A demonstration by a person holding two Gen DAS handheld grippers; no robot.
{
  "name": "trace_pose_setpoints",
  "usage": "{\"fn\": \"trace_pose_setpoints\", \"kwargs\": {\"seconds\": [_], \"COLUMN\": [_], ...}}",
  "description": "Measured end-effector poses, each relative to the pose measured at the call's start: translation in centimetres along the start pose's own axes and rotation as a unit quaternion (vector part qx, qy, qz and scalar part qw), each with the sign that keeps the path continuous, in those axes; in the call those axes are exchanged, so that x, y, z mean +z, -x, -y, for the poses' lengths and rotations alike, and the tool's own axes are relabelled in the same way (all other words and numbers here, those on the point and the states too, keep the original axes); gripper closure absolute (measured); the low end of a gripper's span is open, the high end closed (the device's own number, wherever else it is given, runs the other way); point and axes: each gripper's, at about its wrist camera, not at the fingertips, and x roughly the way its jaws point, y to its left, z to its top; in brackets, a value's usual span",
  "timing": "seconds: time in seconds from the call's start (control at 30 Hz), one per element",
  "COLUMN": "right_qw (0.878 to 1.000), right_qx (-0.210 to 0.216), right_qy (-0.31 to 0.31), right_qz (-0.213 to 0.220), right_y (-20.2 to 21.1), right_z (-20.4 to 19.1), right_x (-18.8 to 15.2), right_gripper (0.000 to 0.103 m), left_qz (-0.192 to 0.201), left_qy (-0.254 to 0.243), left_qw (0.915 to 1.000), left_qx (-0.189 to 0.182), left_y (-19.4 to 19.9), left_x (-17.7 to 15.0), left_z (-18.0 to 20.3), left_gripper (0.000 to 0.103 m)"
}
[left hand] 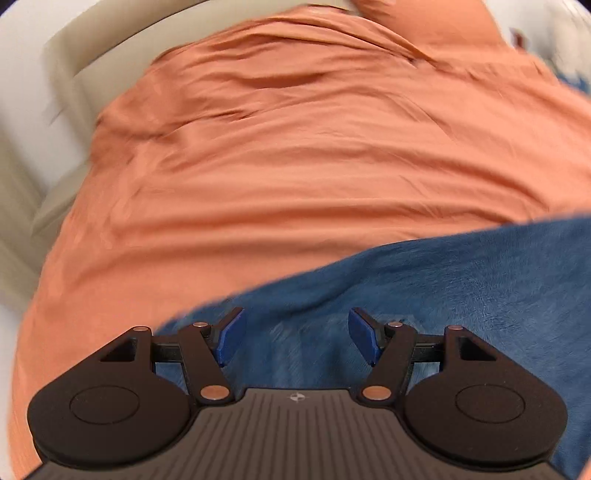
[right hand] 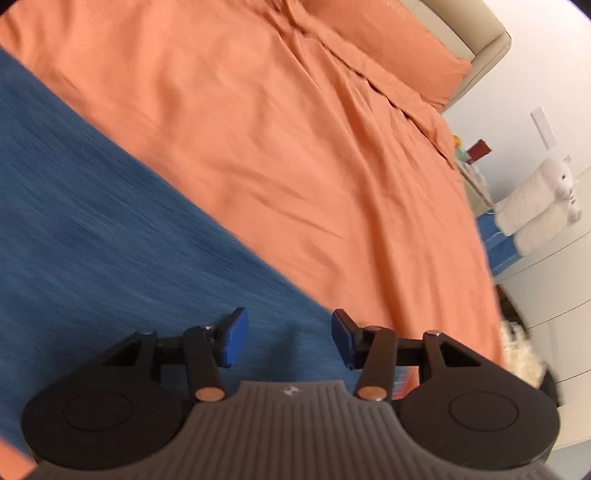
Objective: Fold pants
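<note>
Where your two claws hang over the bed, both are released, nothing between the blue pads. Left claw: pants, blue, lie directly beneath and run off to the right. Right claw: pants beneath, long edge slanting from upper left to lower right. Beyond: orange bedsheet, then pillow at the beige headboard.
</note>
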Motion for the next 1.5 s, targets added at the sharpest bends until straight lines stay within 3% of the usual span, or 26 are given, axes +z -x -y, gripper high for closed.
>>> {"fn": "trace_pose_setpoints", "kwargs": {"seconds": [0.1,0.17,0.23,0.33,0.5,0.57,0.6,0.63,0.7,0.73,0.8,0.83,0.87,0.93,0.97,1.0,1.13,1.2,1.3,1.4,1.5], "right_qw": [0.996,0.992,0.987,0.977,0.969,0.967,0.967,0.967,0.968,0.969,0.969,0.969,0.969,0.971,0.972,0.973,0.972,0.971,0.970,0.966,0.963], "right_qx": [0.068,0.108,0.136,0.179,0.198,0.202,0.200,0.195,0.188,0.182,0.169,0.163,0.157,0.140,0.130,0.120,0.095,0.088,0.092,0.111,0.122], "right_qy": [-0.046,-0.060,-0.072,-0.098,-0.130,-0.147,-0.152,-0.154,-0.157,-0.160,-0.169,-0.176,-0.182,-0.190,-0.194,-0.196,-0.214,-0.221,-0.226,-0.233,-0.240], "right_qz": [0.024,0.037,0.051,0.066,0.065,0.057,0.055,0.054,0.054,0.055,0.052,0.050,0.048,0.042,0.037,0.032,0.015,0.013,0.018,0.023,0.015], "right_y": [2.9,4.5,5.7,7.2,6.9,6.3,6.3,6.3,5.6,5.8,5.8,5.8,5.7,5.4,5.4,5.4,5.7,6.2,6.9,7.0,6.3], "right_z": [-3.8,-6.9,-10.0,-13.8,-17.2,-17.2,-17.2,-17.2,-16.9,-16.8,-16.5,-16.2,-15.9,-15.2,-14.9,-14.5,-12.9,-12.1,-11.2,-10.9,-11.2], "right_x": [0.5,0.7,1.2,1.8,2.6,2.8,2.6,2.5,2.7,2.3,1.8,1.5,1.3,0.9,0.7,0.5,-0.3,-0.7,-1.1,-1.4,-1.3], "right_gripper": [0.055,0.055,0.055,0.054,0.054,0.054,0.054,0.054,0.052,0.052,0.052,0.052,0.052,0.052,0.052,0.052,0.052,0.052,0.052,0.052,0.053], "left_qz": [-0.003,-0.001,0.004,0.021,0.052,0.062,0.068,0.074,0.081,0.080,0.077,0.080,0.084,0.091,0.096,0.099,0.111,0.121,0.121,0.086,0.036], "left_qy": [0.117,0.193,0.272,0.392,0.539,0.572,0.581,0.585,0.589,0.587,0.574,0.557,0.530,0.456,0.425,0.409,0.387,0.366,0.363,0.359,0.373], "left_qw": [0.9930,0.9806,0.9611,0.9151,0.8231,0.7959,0.7868,0.7839,0.7810,0.7840,0.7980,0.8137,0.8346,0.8823,0.8985,0.9062,0.9152,0.9226,0.9238,0.9273,0.9252], "left_qx": [-0.017,-0.034,-0.049,-0.094,-0.172,-0.190,-0.195,-0.195,-0.191,-0.184,-0.165,-0.147,-0.126,-0.075,-0.054,-0.044,-0.026,-0.009,0.024,0.062,0.059], "left_y": [2.2,3.0,3.1,2.1,-2.4,-4.5,-5.4,-5.9,-7.0,-7.3,-7.2,-6.5,-5.6,-3.4,-2.3,-1.1,3.0,4.8,6.2,5.4,2.7], "left_x": [-2.7,-5.1,-8.1,-12.6,-17.7,-18.3,-18.3,-18.2,-17.5,-17.2,-16.2,-15.6,-14.7,-12.1,-10.6,-9.5,-6.9,-7.0,-8.8,-11.4,-14.4], "left_z": [-5.0,-8.0,-10.5,-13.4,-15.4,-15.5,-15.5,-15.6,-15.4,-15.6,-15.7,-15.6,-15.5,-14.4,-13.8,-13.5,-13.9,-14.7,-17.1,-19.5,-20.8], "left_gripper": [0.028,0.028,0.028,0.028,0.029,0.031,0.032,0.033,0.041,0.053,0.065,0.073,0.077,0.085,0.085,0.086,0.087,0.087,0.088,0.088,0.087]}}
